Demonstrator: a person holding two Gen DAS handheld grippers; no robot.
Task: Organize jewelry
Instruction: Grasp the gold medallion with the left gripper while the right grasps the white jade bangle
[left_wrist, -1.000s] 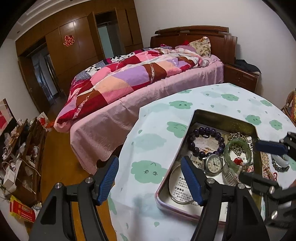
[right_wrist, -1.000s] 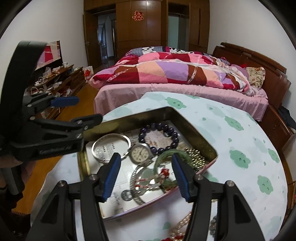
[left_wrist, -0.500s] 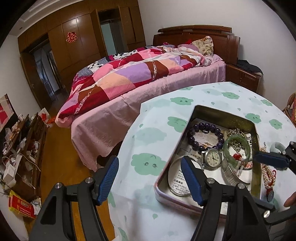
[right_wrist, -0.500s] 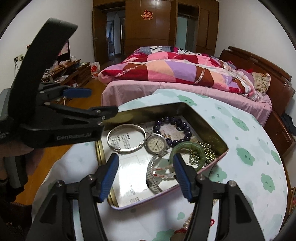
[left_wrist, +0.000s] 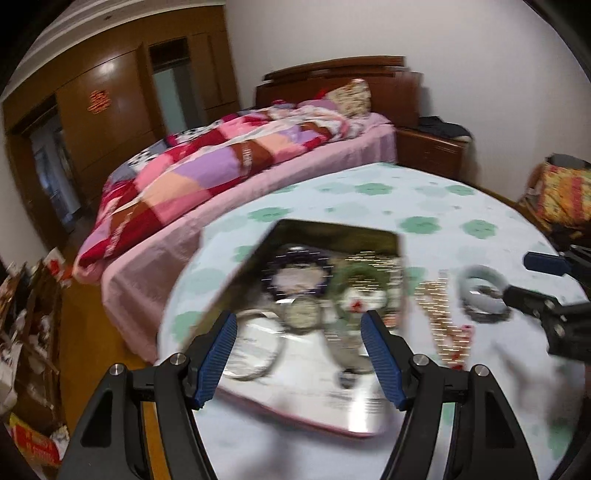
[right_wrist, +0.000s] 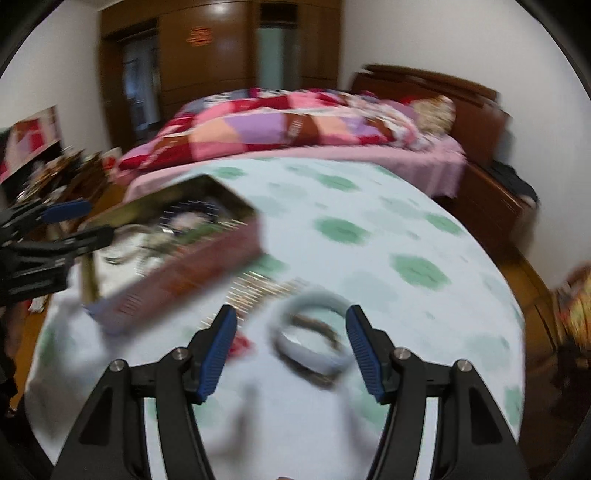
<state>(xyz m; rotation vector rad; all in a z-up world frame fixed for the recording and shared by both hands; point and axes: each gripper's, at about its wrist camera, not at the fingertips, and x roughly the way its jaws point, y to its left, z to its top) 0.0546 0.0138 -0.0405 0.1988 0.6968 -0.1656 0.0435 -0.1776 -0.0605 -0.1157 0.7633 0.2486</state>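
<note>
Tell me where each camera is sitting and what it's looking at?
Left wrist: on the left gripper, looking down over its open blue fingers at the tin; the right gripper shows at the side.
Right wrist: on the right gripper, facing the pale bangle; the left gripper shows at the edge.
Shared: tin, bangle, table, bed.

Left gripper (left_wrist: 299, 347) angled downward over the tin box (left_wrist: 369, 240), its 2 blue-padded jaws spread wide and holding nothing, right gripper (right_wrist: 290, 341) angled downward to the right of the box, 2 jaws apart, gripping nothing
</note>
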